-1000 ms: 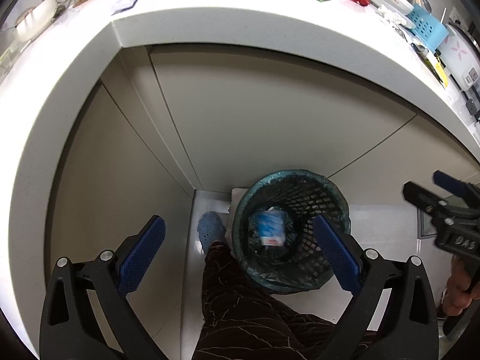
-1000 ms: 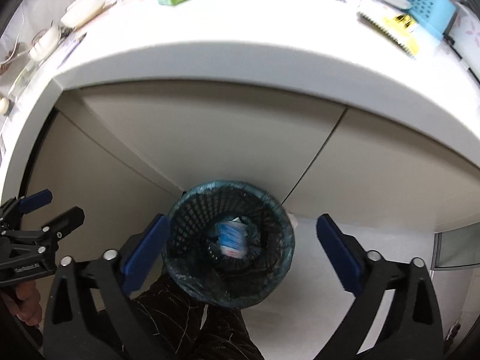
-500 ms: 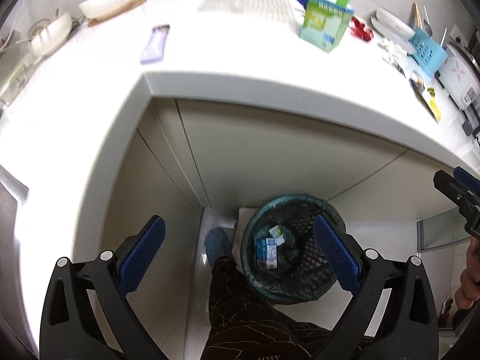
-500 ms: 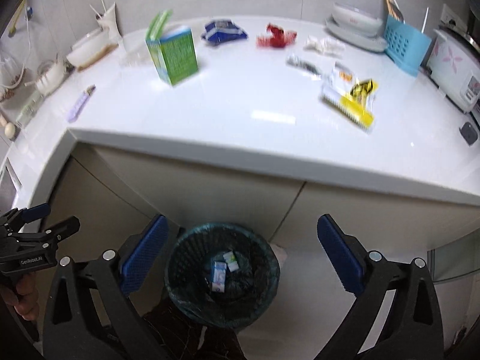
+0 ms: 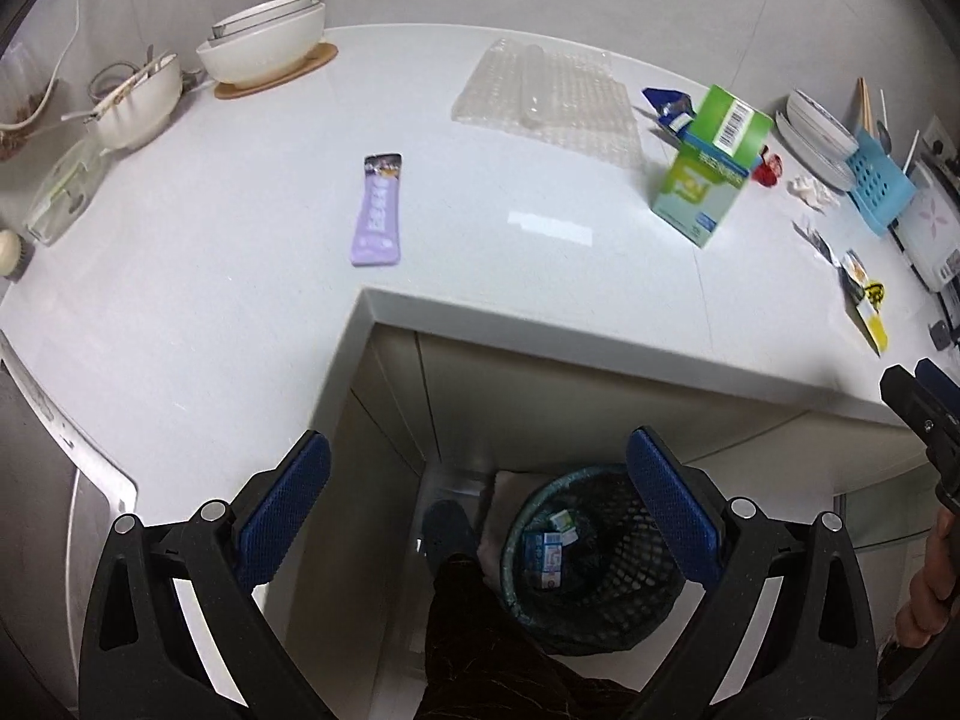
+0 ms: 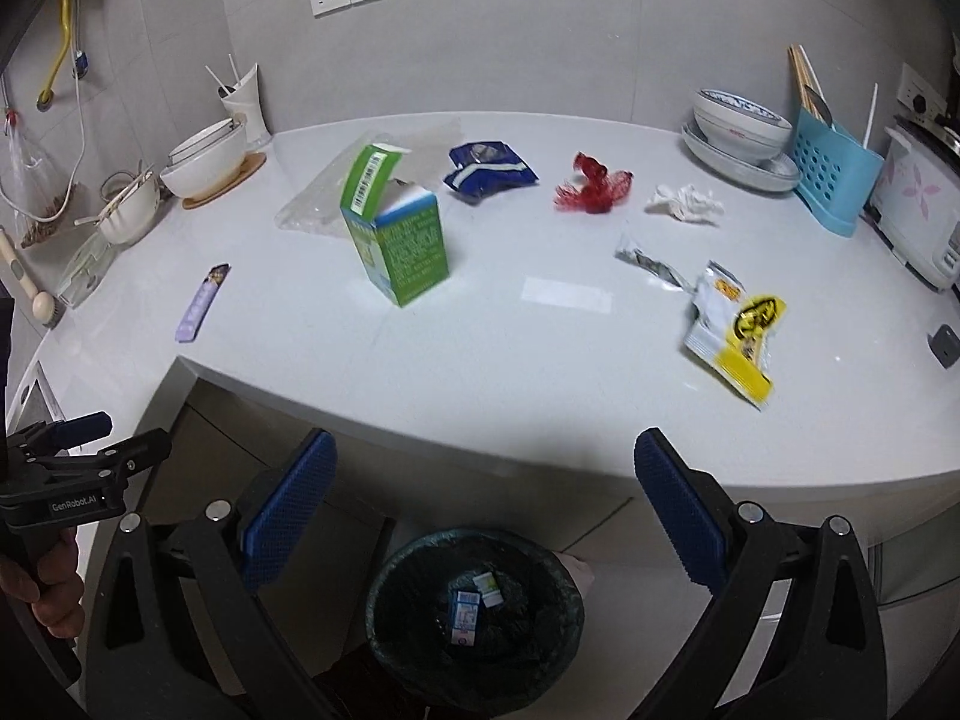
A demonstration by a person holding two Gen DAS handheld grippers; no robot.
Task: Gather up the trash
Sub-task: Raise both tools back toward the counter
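Two grippers were held above the white table (image 6: 480, 372), and both had their jaws spread wide with nothing between them: the left gripper (image 5: 477, 516) and the right gripper (image 6: 486, 510).

The green carton (image 6: 403, 240) stood upright near the middle of the table with its top flap open, and I use it as the landmark. Far to the left of the carton, white bowls (image 6: 207, 159) were stacked on a round wooden mat. Nearer on its left, a purple wrapper (image 6: 201, 302) lay flat close to the table edge. Just behind the carton was a clear plastic sheet (image 5: 543, 99). To the right of the carton and behind it lay a blue wrapper (image 6: 489, 171), then a red wrapper (image 6: 593, 185), then a crumpled white tissue (image 6: 685, 201). Further right and closer to the edge, a silver wrapper (image 6: 648, 261) and a yellow and white packet (image 6: 735, 330) lay near each other. Far right stood a blue utensil holder (image 6: 834, 177).

Below the carton, on the floor in front of the cabinet, stood the black mesh trash bin (image 6: 384, 618). Two small cartons (image 6: 468, 609) lay inside it.
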